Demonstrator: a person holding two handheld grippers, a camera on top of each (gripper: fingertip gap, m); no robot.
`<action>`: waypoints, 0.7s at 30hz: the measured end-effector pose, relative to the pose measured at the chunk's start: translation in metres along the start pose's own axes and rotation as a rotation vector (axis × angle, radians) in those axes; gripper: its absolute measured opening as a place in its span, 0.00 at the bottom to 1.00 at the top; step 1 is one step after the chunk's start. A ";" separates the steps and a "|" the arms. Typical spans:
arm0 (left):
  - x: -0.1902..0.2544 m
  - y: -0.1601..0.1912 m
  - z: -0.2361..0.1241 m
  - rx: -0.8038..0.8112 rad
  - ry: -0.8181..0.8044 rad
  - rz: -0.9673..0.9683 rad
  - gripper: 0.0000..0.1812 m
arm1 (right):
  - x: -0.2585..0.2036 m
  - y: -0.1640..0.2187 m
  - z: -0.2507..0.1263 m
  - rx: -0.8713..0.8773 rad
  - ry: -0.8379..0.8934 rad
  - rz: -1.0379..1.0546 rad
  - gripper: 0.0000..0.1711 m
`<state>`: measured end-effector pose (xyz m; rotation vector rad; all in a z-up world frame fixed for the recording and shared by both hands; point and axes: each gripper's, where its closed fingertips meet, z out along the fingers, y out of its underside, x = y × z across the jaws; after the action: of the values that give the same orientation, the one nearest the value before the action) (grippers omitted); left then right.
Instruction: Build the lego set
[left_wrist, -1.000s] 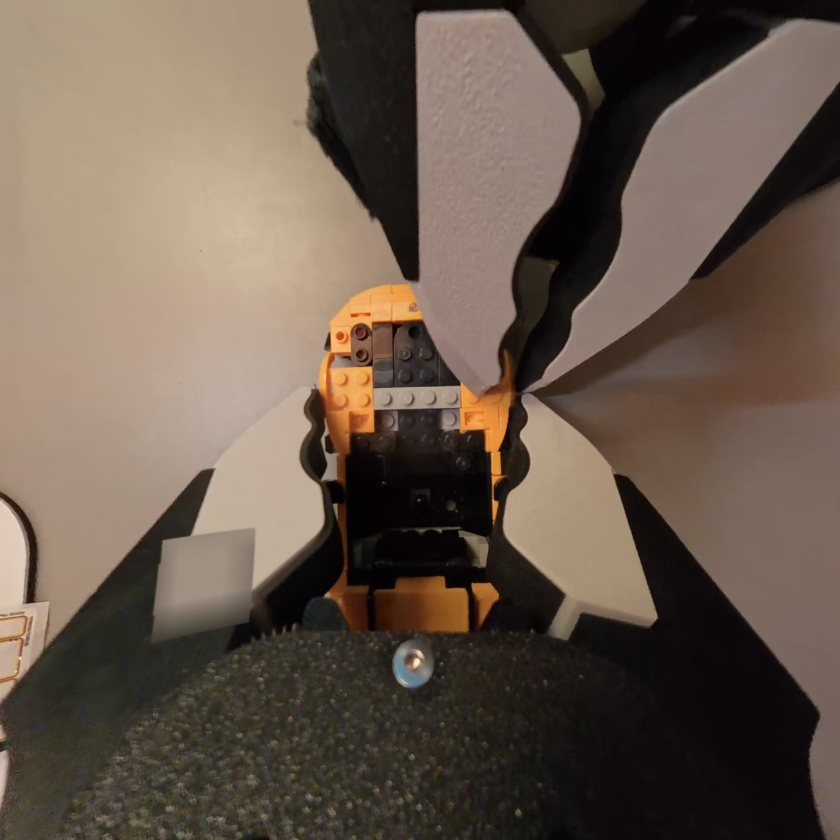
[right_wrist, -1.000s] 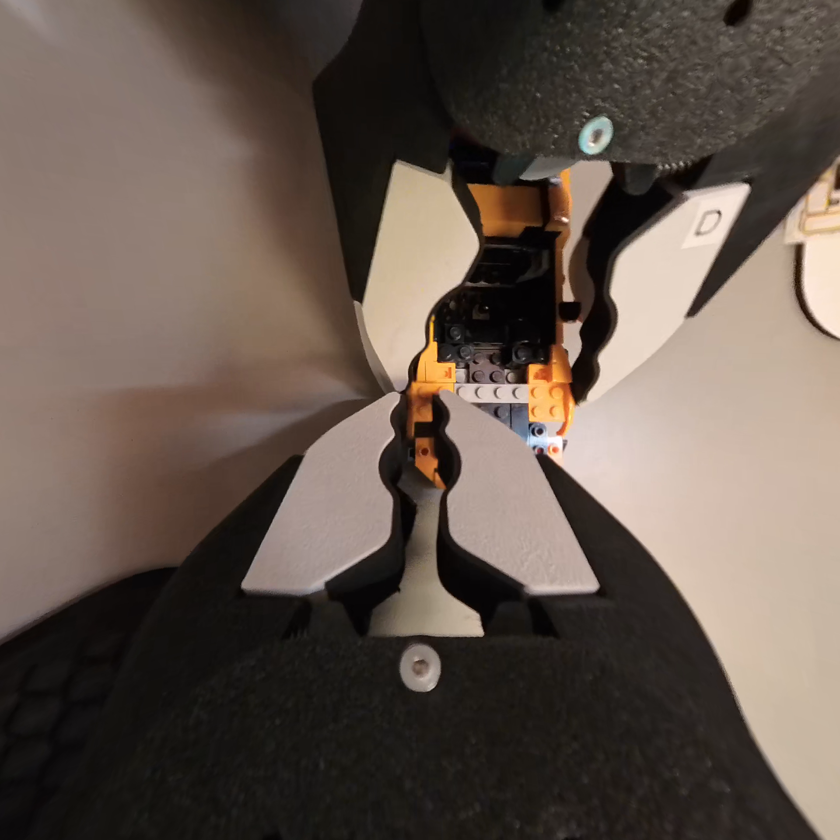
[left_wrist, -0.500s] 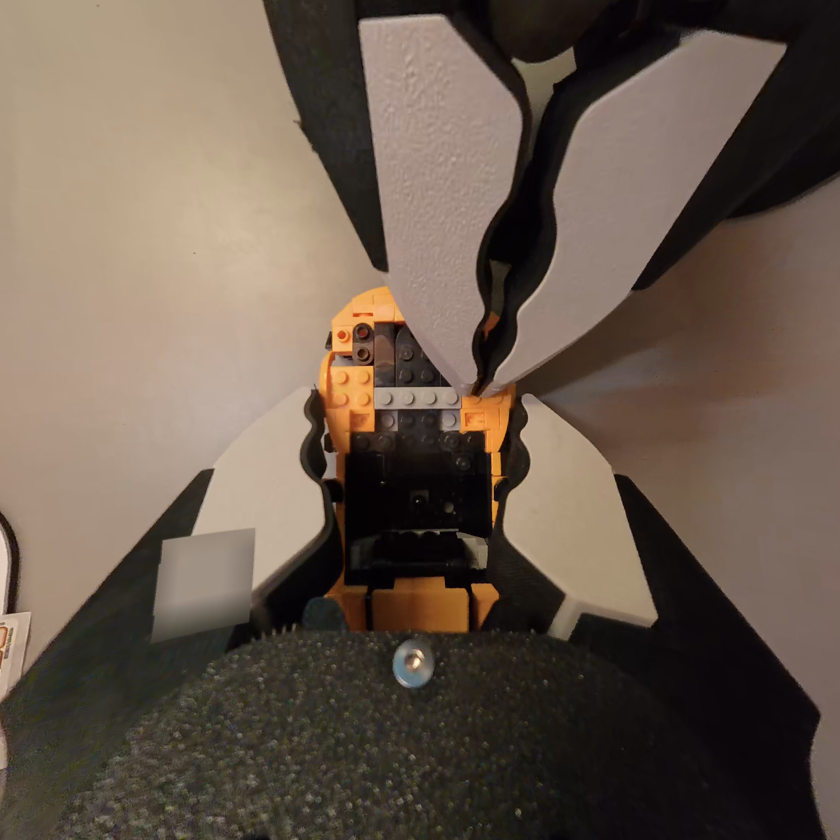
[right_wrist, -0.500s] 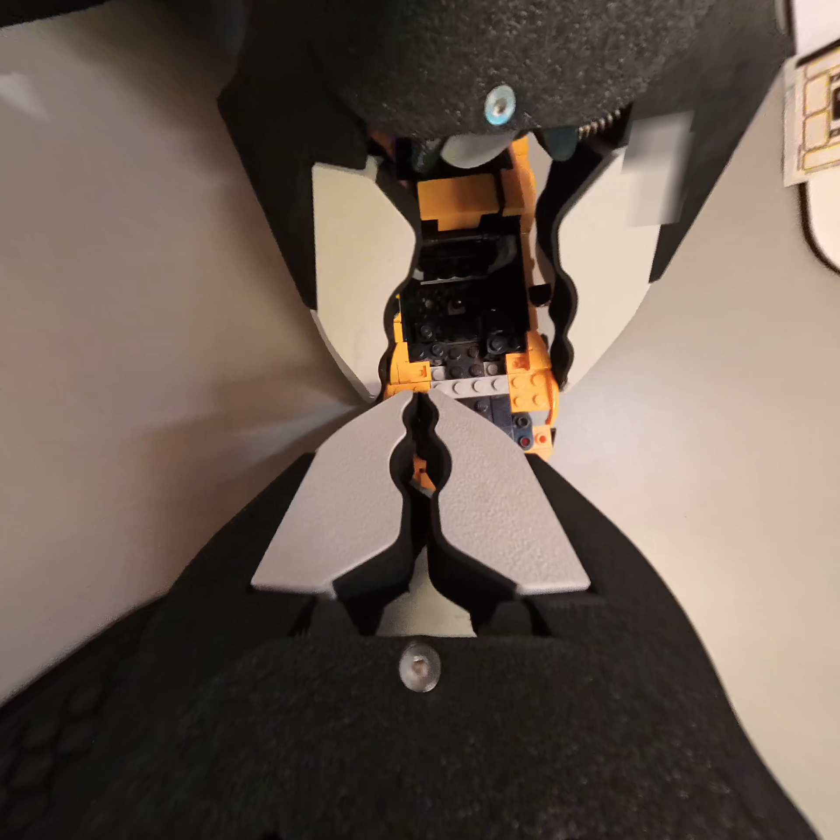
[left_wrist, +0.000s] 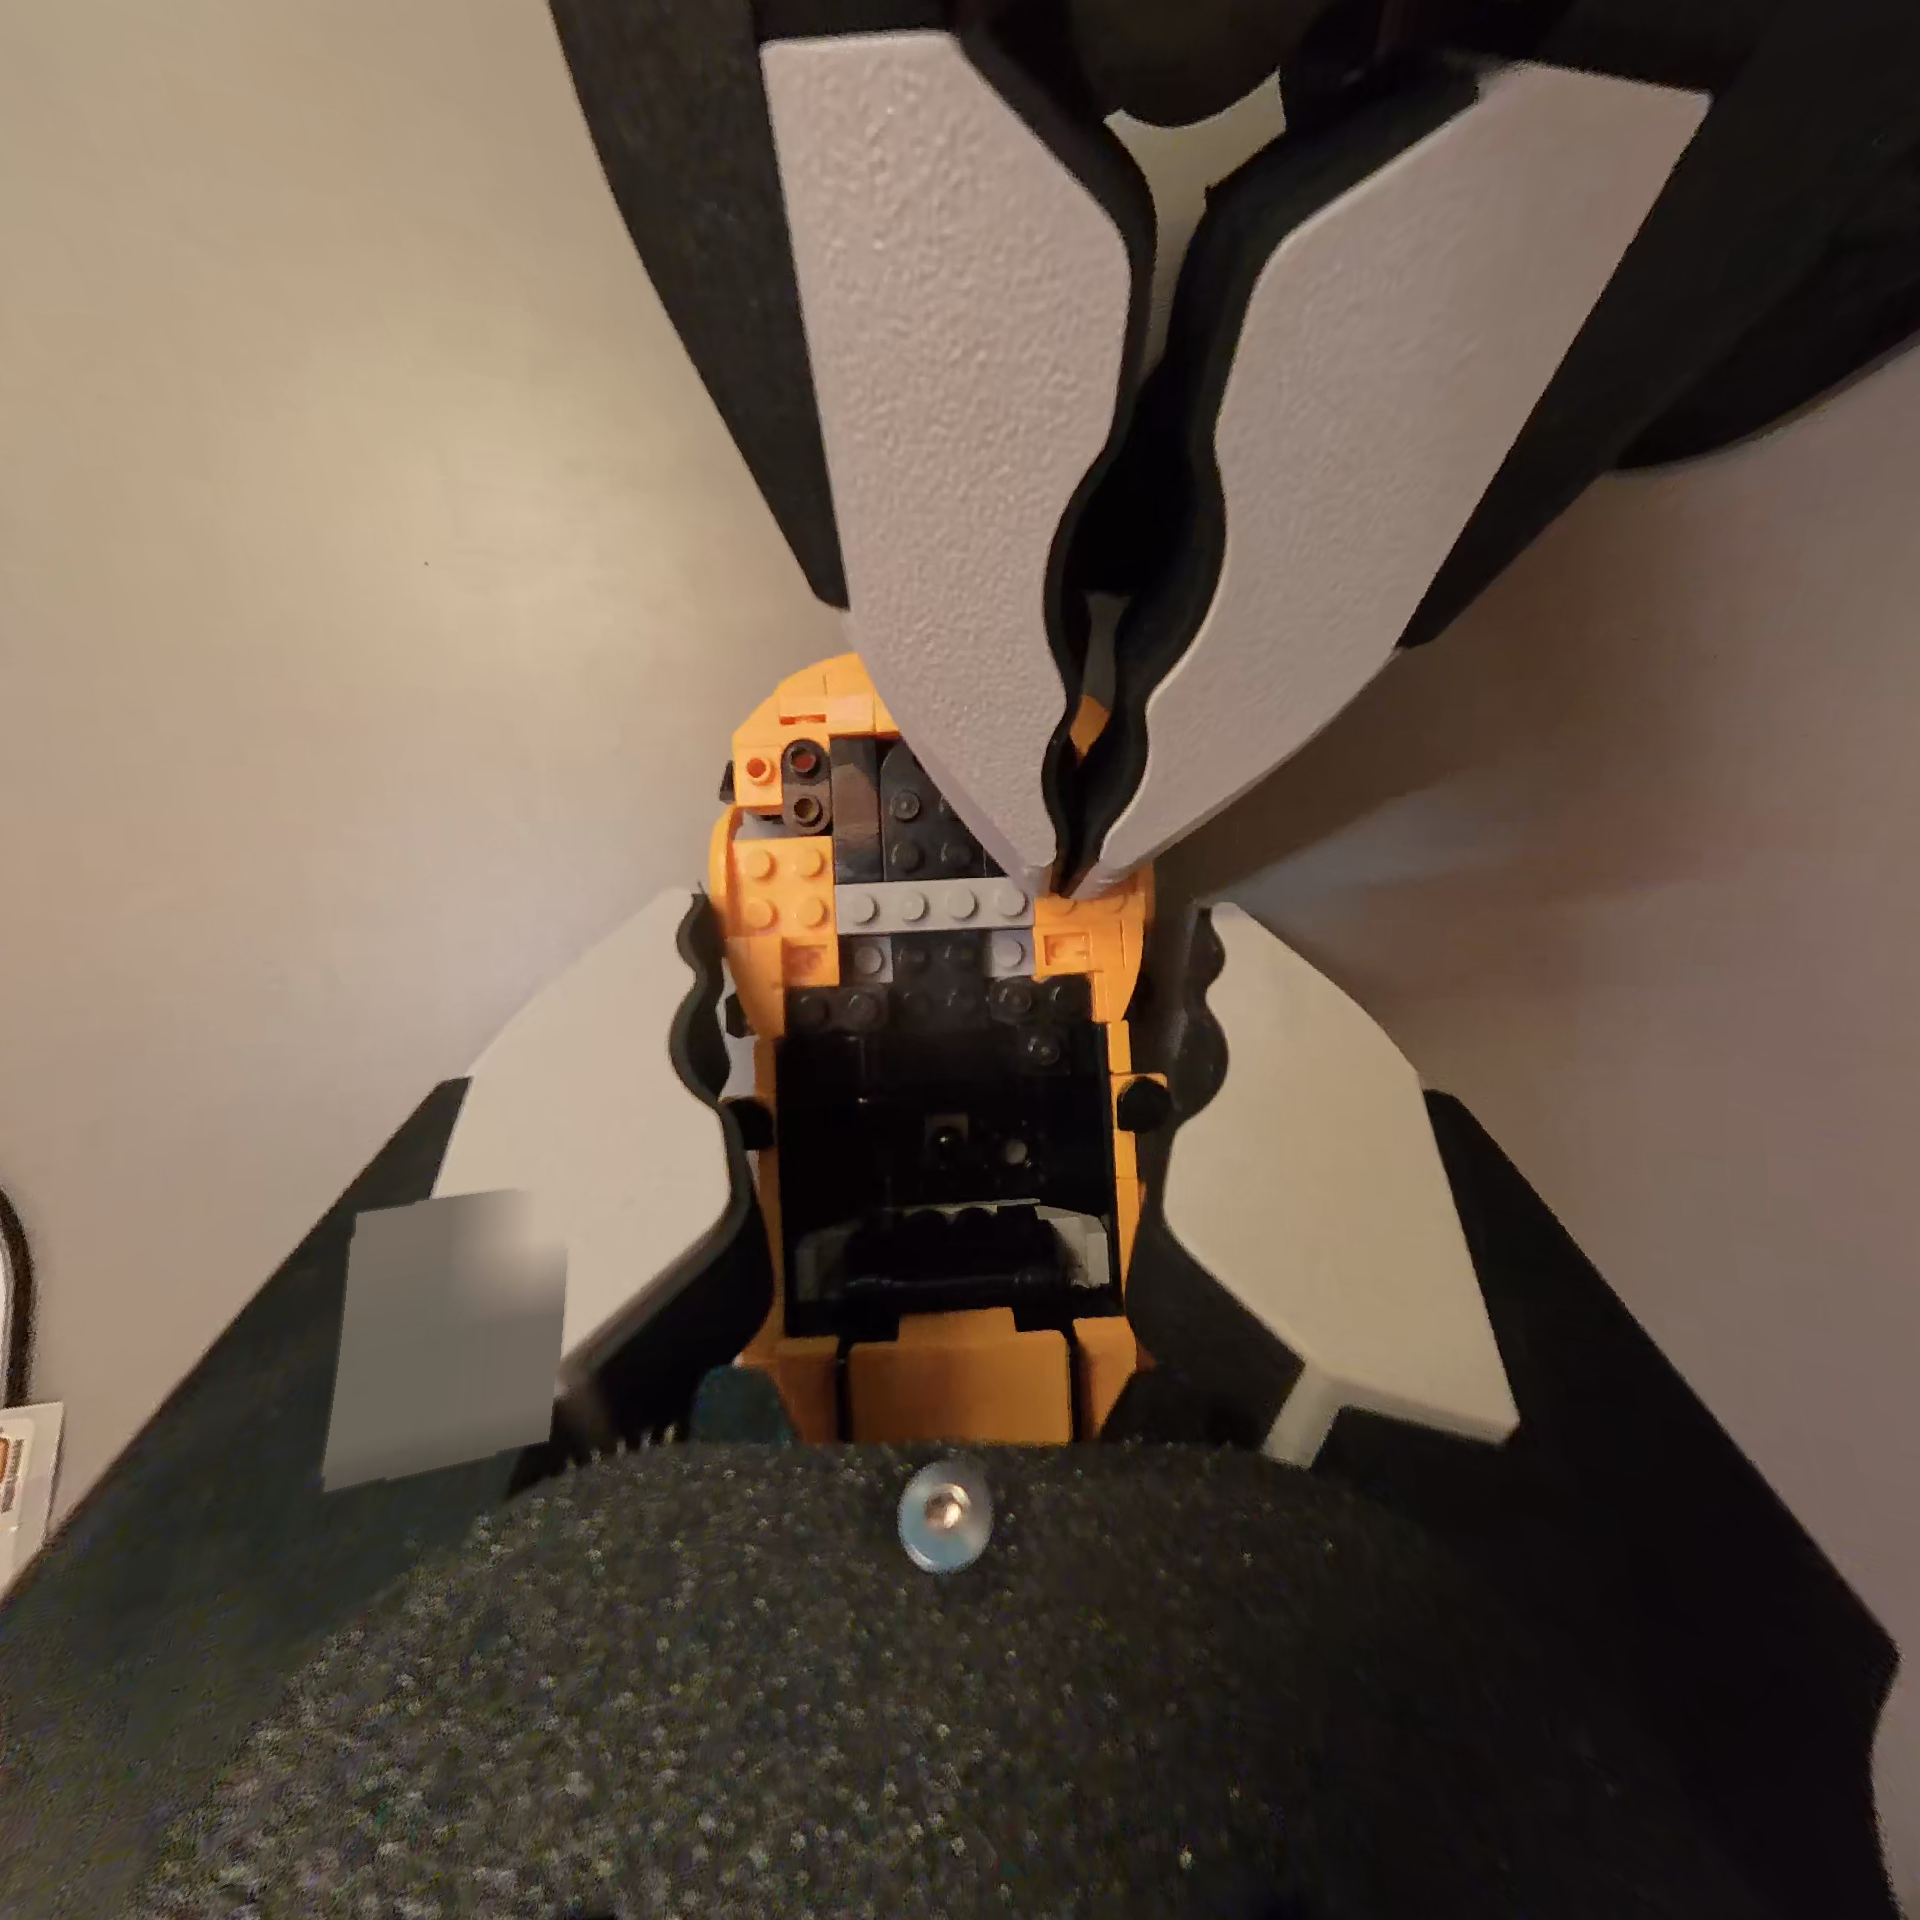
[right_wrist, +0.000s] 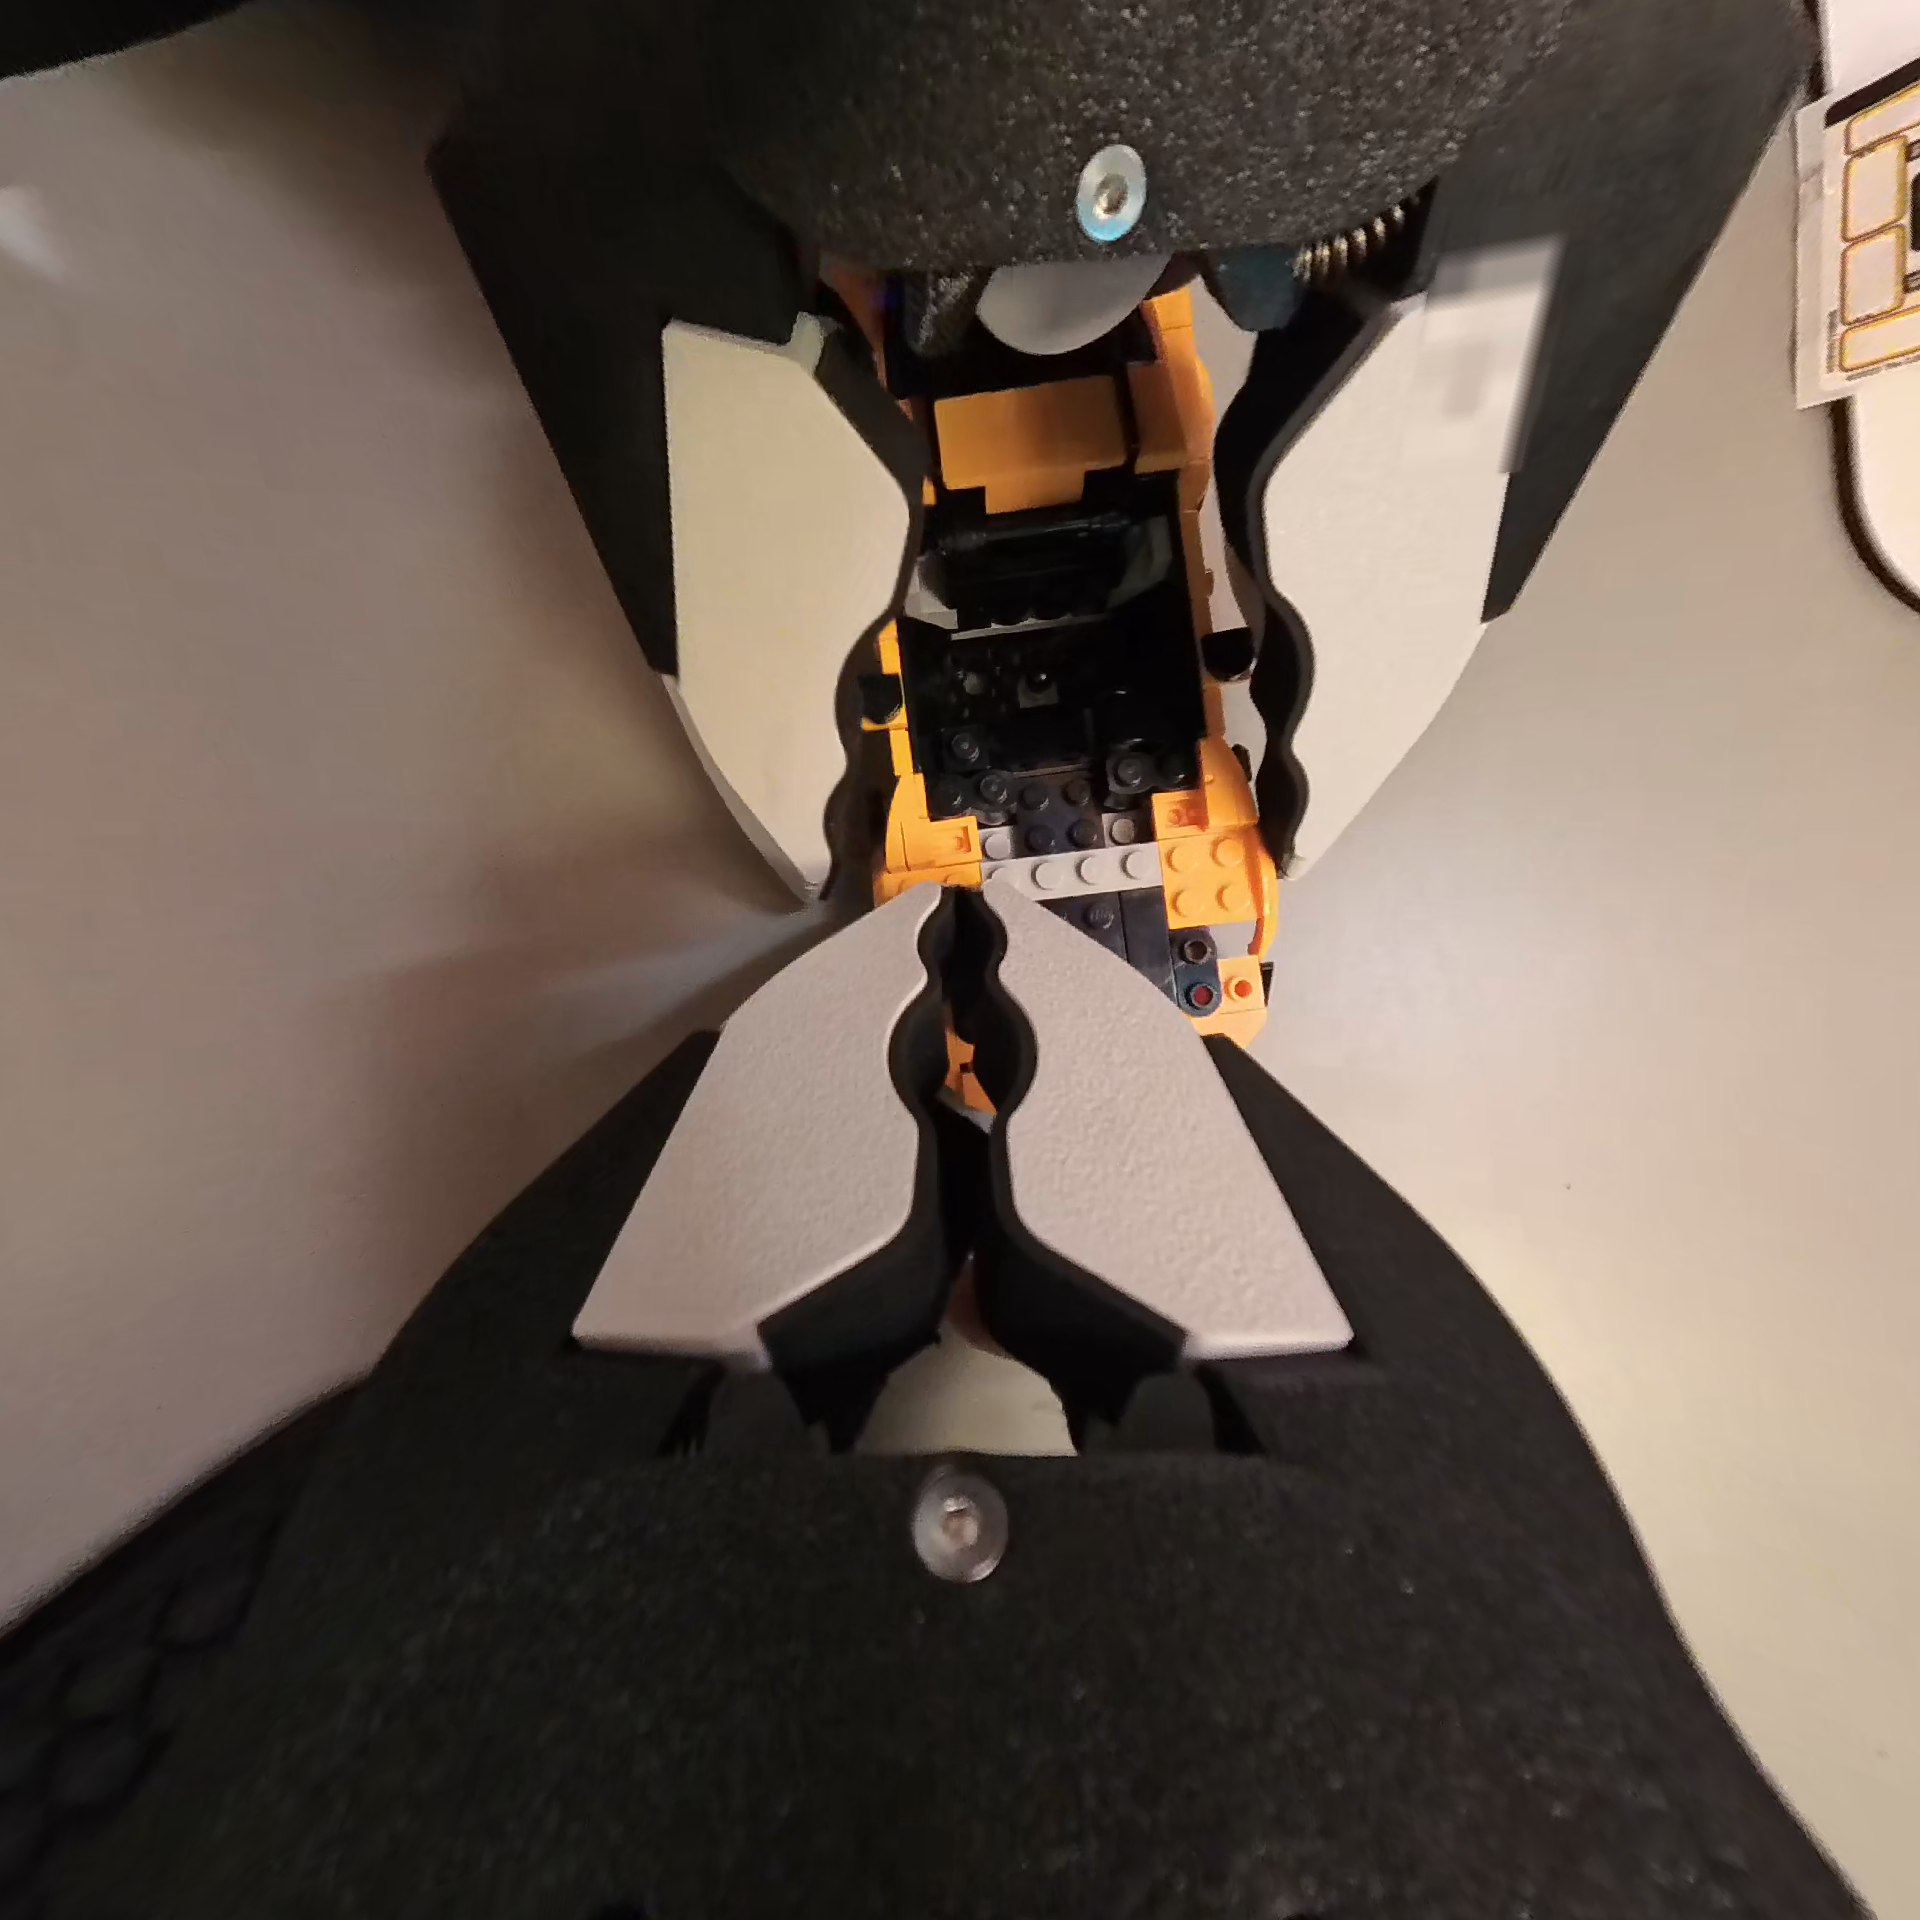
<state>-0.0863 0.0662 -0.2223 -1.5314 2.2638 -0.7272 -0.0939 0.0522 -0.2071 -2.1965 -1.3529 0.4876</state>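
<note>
Plain beige tabletop (left_wrist: 312, 520) under warm light w/ soft shadows; white sheet (right_wrist: 1860, 260) at edge.

Lego car model (left_wrist: 935, 1091): moulded plastic, orange, black and grey, studs smooth with a slight sheen; black cabin parts glossy. Left gripper (left_wrist: 940, 1039): flat finger plates pale grey, matt, finely pebbled; inner pads black, wavy-edged, rubbery-looking; body covered in coarse black speckled foam-like texture; one bright metal screw (left_wrist: 942, 1527). Right gripper (right_wrist: 961, 914): same grey grained plates, black matt pads, rough black body. Tabletop (right_wrist: 312, 623): smooth, matt, off-white. Sticker sheet (right_wrist: 1860, 249): printed paper, slightly glossy.
</note>
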 end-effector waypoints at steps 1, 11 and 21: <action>0.000 0.000 -0.001 -0.001 0.004 -0.005 0.46 | 0.000 0.000 0.000 -0.002 -0.002 0.003 0.00; -0.005 0.020 -0.030 -0.071 -0.151 -0.043 0.50 | 0.002 -0.004 0.001 -0.006 0.018 0.025 0.00; -0.006 0.068 -0.054 -0.057 -0.301 -0.153 0.56 | 0.009 0.013 -0.026 0.158 0.191 -0.087 0.34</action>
<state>-0.1639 0.1051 -0.2168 -1.7252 1.9790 -0.4376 -0.0670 0.0496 -0.1943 -1.9930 -1.2574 0.3310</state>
